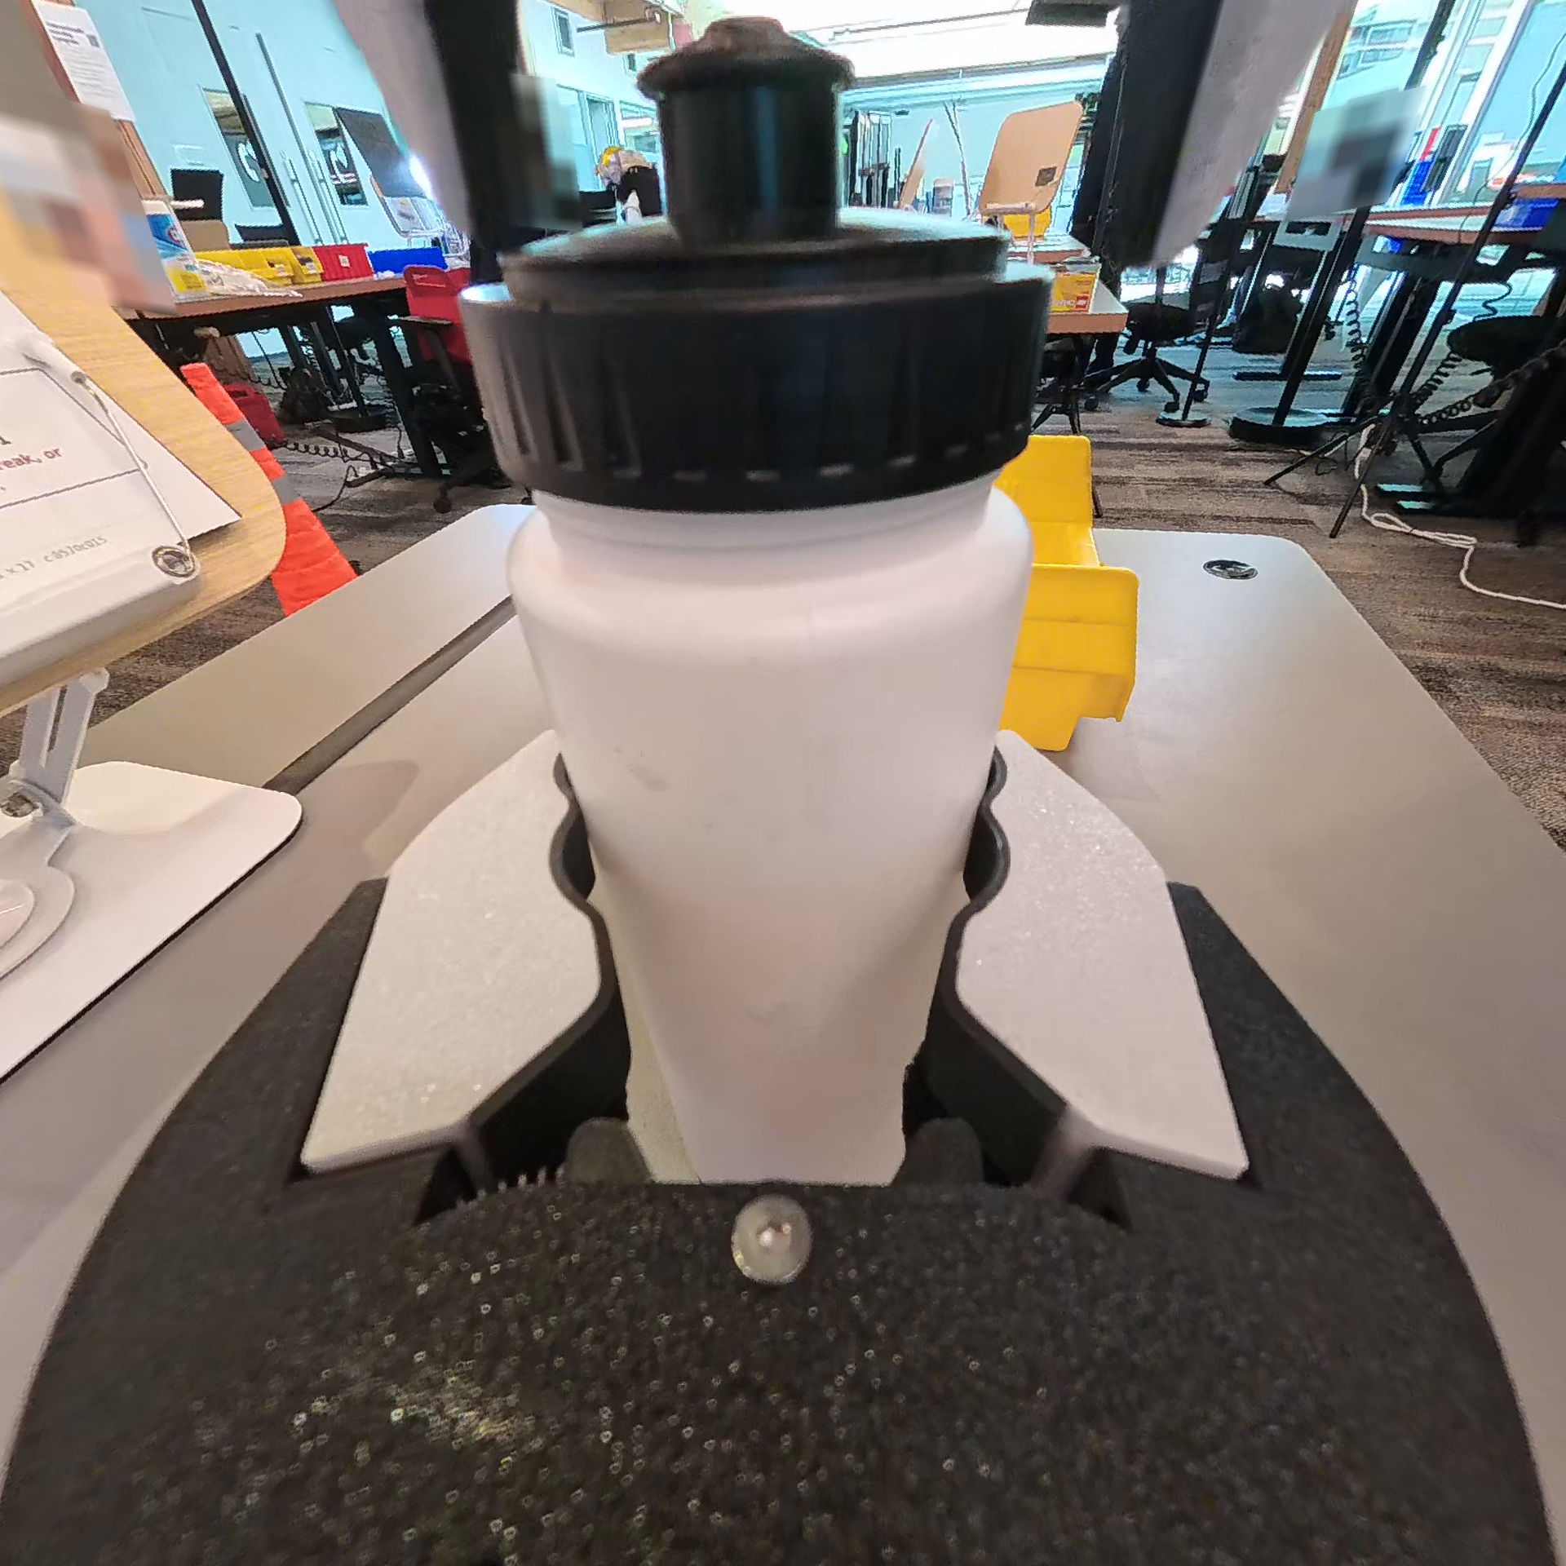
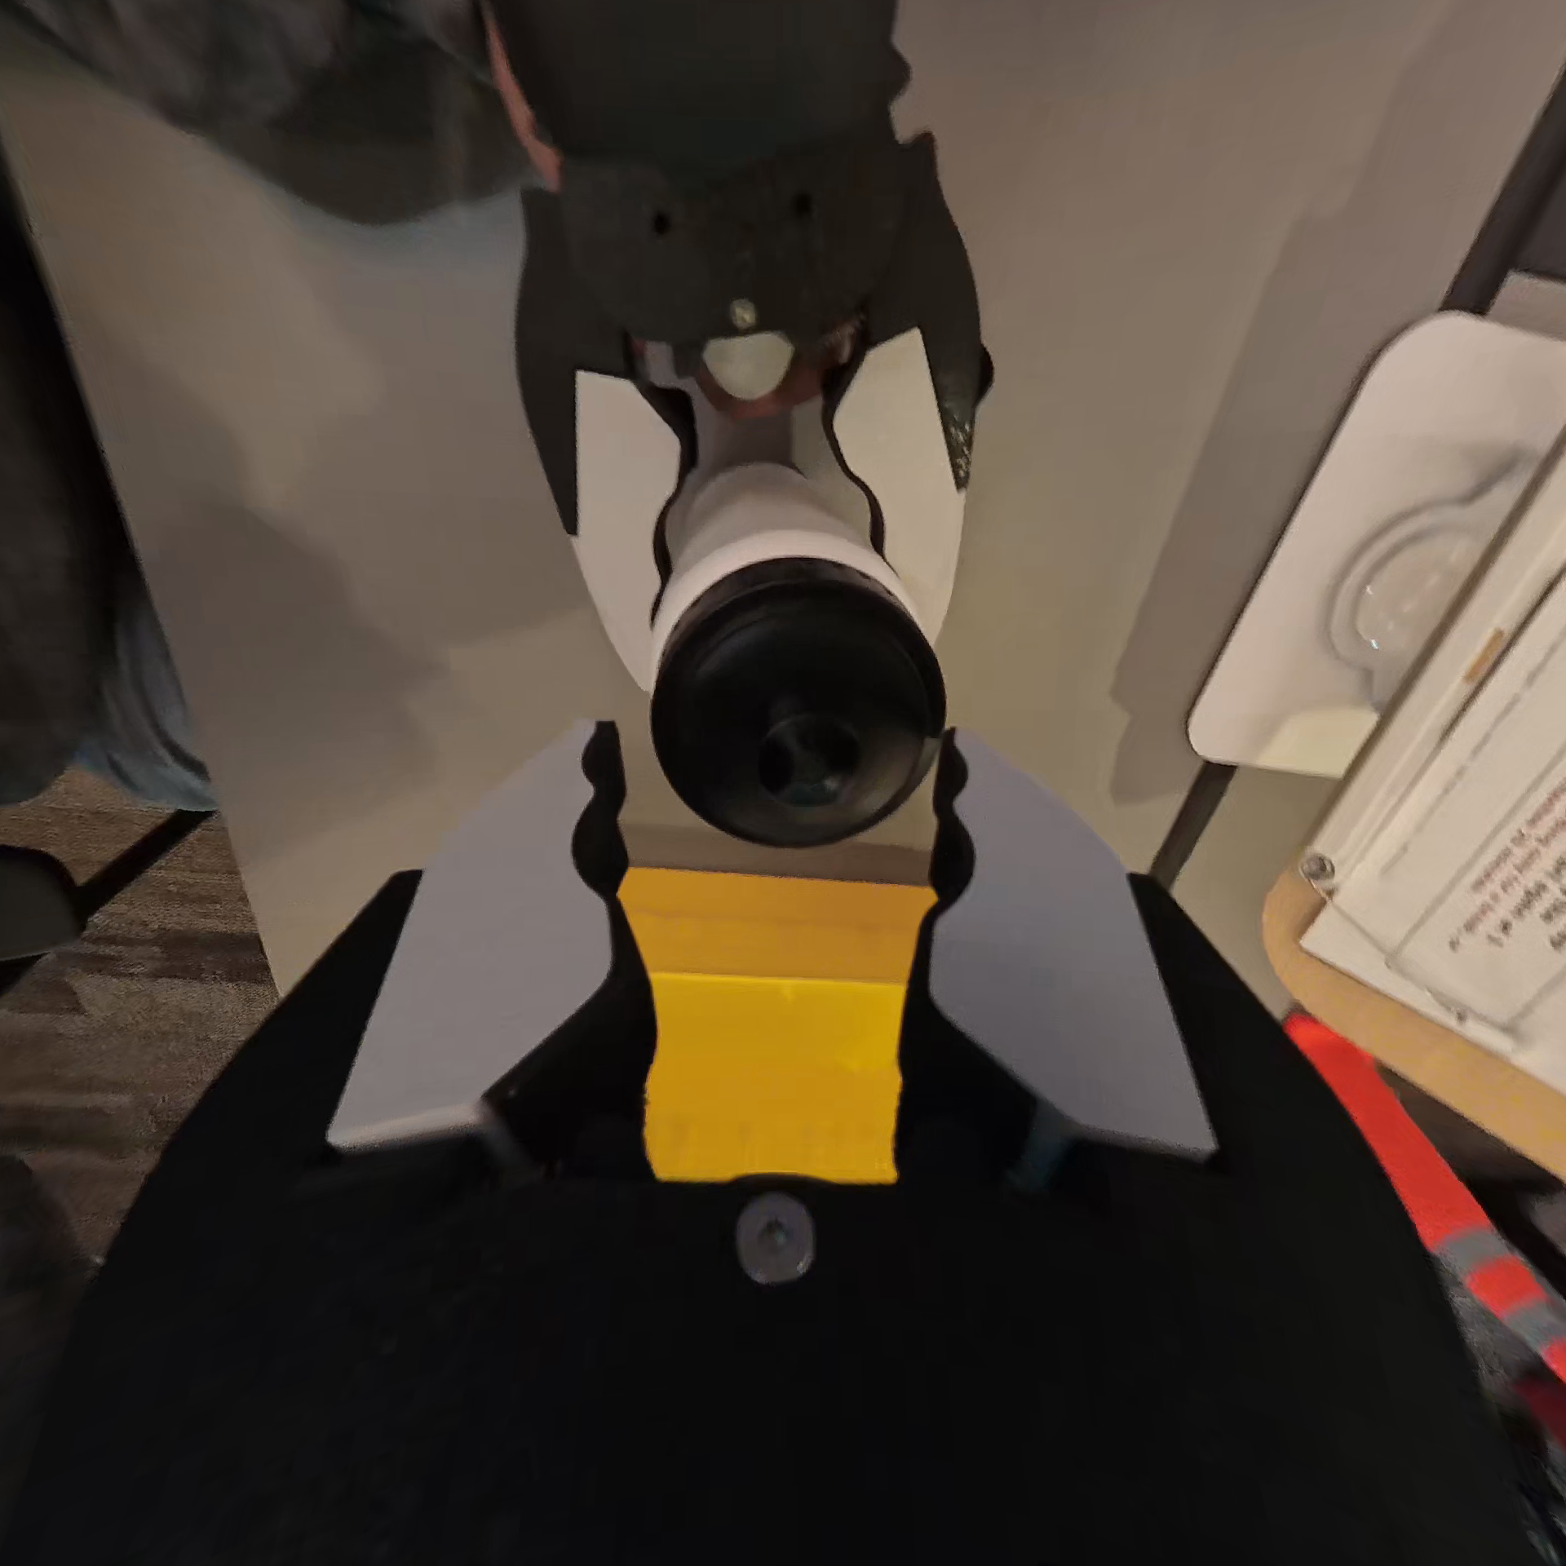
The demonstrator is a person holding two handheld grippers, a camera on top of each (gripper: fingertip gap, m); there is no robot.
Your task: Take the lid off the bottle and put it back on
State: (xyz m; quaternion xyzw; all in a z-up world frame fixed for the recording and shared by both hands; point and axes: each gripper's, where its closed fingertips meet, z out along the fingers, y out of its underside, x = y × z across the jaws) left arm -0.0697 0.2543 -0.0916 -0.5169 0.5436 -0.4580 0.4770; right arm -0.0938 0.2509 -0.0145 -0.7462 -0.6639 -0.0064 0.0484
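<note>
Left tongs (image 1: pixel 775 847) clamp the white bottle (image 1: pixel 771 763) upright above the grey worktop (image 1: pixel 1271 763); its black lid (image 1: pixel 754 373) sits fully on. Right tongs (image 2: pixel 775 813) hang spread above it, empty — unscrewing apparently not yet begun.

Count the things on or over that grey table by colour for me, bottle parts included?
White: 2, plastic bottle body and flat stand base
Black: 1, ribbed screw lid
Yellow: 1, plastic bin
Total: 4
</note>
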